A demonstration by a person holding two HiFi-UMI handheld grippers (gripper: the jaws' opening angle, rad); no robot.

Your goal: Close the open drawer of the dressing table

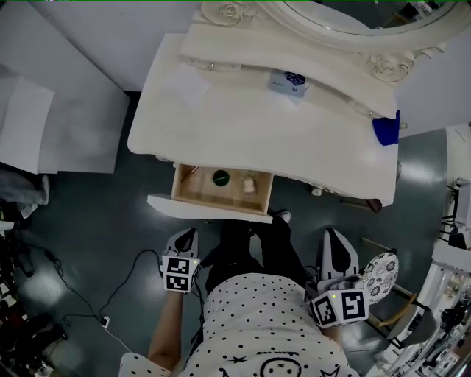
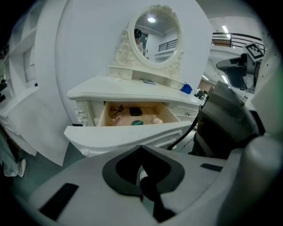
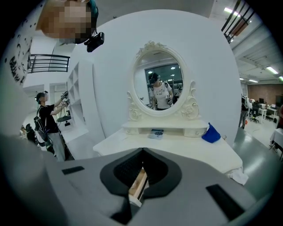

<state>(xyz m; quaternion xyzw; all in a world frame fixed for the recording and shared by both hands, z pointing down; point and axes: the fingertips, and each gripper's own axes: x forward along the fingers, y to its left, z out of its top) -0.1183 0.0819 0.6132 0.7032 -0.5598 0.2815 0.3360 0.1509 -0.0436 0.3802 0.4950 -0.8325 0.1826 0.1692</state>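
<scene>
Left tongs [image 1: 185,237] and right tongs [image 1: 333,239] hang short of the dressing table [image 1: 243,125] — both pairs of jaws are together, with nothing gripped. Beyond and between them, the drawer [image 1: 221,193] stands pulled out below the tabletop's front edge — small items [image 1: 249,184] lie inside. The oval mirror [image 1: 346,18] rises at the rear.

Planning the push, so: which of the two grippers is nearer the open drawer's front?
The left gripper, jaws shut, just before the drawer front, at its left half; the right gripper hangs farther off, past the drawer's right end.
</scene>
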